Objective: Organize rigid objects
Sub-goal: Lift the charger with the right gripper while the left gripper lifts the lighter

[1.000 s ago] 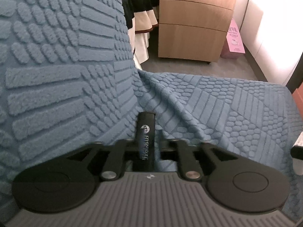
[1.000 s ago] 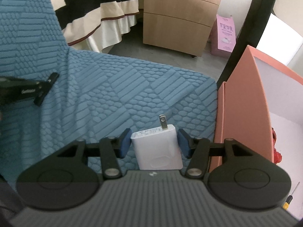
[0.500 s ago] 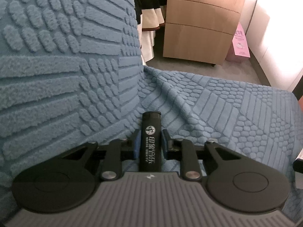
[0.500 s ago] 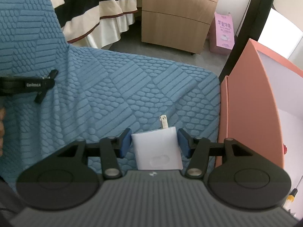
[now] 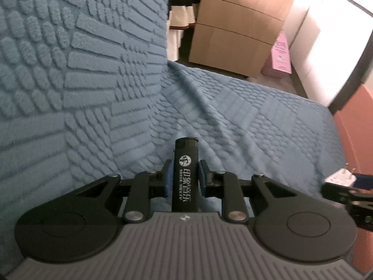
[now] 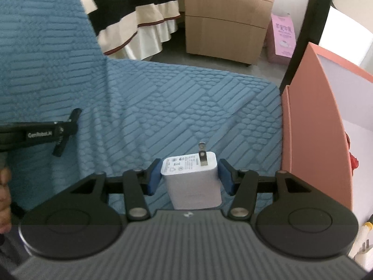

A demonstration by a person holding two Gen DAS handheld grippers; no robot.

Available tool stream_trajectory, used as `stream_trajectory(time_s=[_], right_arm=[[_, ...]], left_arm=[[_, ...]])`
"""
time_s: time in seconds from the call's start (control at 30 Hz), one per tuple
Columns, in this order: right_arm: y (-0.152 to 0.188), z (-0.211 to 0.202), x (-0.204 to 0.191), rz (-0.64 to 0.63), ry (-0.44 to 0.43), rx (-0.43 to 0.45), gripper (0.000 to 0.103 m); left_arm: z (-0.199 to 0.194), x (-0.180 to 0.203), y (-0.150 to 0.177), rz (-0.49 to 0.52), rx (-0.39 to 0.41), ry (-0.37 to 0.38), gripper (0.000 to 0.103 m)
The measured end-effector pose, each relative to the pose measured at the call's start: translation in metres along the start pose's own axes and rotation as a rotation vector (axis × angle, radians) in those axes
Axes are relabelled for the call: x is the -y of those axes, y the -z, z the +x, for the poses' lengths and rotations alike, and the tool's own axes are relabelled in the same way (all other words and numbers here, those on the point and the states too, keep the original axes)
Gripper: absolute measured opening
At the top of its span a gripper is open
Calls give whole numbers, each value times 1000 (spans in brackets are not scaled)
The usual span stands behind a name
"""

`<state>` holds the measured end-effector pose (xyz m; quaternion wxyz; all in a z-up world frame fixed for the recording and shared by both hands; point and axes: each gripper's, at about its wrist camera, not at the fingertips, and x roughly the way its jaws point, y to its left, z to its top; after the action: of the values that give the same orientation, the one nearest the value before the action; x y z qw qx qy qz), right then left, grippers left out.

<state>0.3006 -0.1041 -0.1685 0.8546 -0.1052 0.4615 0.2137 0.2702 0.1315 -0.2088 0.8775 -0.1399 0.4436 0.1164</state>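
Observation:
My left gripper (image 5: 185, 177) is shut on a black lighter (image 5: 185, 175) with white print, held above the blue textured sofa seat (image 5: 244, 126). My right gripper (image 6: 190, 177) is shut on a white plug charger (image 6: 191, 179), prongs pointing forward, above the same seat (image 6: 186, 98). The right gripper with the charger also shows at the right edge of the left wrist view (image 5: 342, 182). The left gripper shows at the left of the right wrist view (image 6: 46, 133).
A pink open box (image 6: 314, 128) with a white inside stands right of the seat; something red (image 6: 350, 161) lies in it. The sofa back (image 5: 70, 58) rises on the left. A wooden drawer cabinet (image 6: 226, 23), a pink carton (image 6: 283, 37) and a striped bedcover (image 6: 132, 11) stand beyond.
The left gripper has closed on the lighter and lifted it off the seat crease, swinging right. The right gripper has raised the charger and tilted it slightly.

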Motion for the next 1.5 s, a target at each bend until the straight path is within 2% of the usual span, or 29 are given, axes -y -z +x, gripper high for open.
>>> stream_trajectory(time_s=[0.3, 0.6, 0.77, 1.07, 1.2, 1.3, 1.5], right_arm=[[22, -15, -11, -16, -18, -5, 54], [44, -37, -8, 10, -26, 4, 54], [57, -50, -6, 23, -13, 23, 54], [62, -38, -2, 82, -43, 0, 55], [64, -35, 1, 114, -45, -11, 61], [66, -30, 1, 123, -54, -22, 60], [69, -26, -5, 107, -14, -3, 56]], left_arm=[[-31, 16, 31, 68, -19, 58, 27], [-60, 32, 64, 64, -36, 120, 27], [-77, 36, 77, 65, -17, 133, 27], [-72, 41, 72, 58, -20, 156, 27], [-70, 43, 71, 55, -25, 163, 27], [-68, 45, 70, 55, -30, 173, 27], [-66, 45, 68, 41, -27, 186, 27]])
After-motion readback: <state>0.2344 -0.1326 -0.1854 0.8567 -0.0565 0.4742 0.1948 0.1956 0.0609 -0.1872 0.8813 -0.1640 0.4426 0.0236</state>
